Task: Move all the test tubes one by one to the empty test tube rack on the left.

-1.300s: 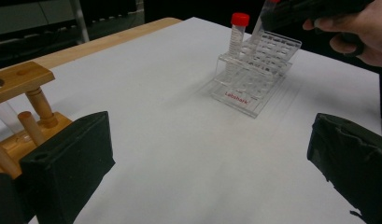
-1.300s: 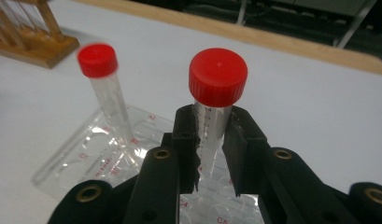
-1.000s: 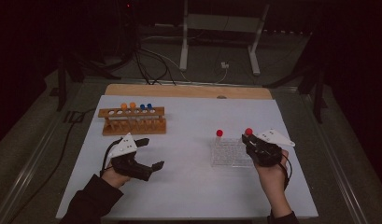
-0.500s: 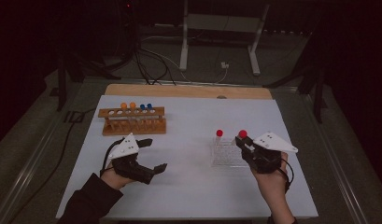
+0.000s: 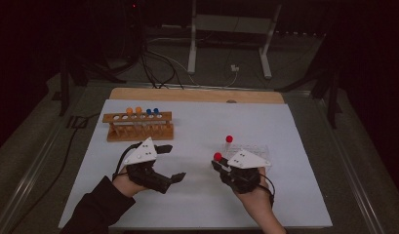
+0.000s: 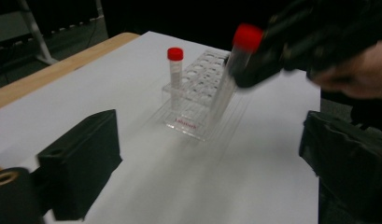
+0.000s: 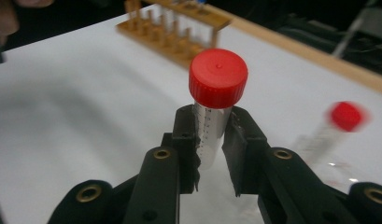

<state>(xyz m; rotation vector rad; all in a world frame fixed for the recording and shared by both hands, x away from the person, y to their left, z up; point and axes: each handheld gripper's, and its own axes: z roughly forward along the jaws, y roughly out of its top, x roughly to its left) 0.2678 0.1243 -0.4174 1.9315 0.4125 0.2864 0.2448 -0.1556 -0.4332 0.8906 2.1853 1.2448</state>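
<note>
Jaws: right gripper (image 7: pixel 209 154) clamps red-capped tube (image 7: pixel 215 107) | left gripper (image 5: pixel 170 163) gapes empty

Wooden rack (image 5: pixel 140 125) far left on table (image 5: pixel 197 204), clear rack (image 5: pixel 253 152) right, tube (image 5: pixel 228 143) in it.

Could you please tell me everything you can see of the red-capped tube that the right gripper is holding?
The tube is a clear, plastic-looking cylinder with a ribbed red screw cap closed on top and fine graduation marks printed down its side. It looks empty. The right gripper clamps it between its two black jaws just below the cap, roughly upright. In the high view it is held at the left end of the clear rack, where a second red-capped tube stands.
</note>
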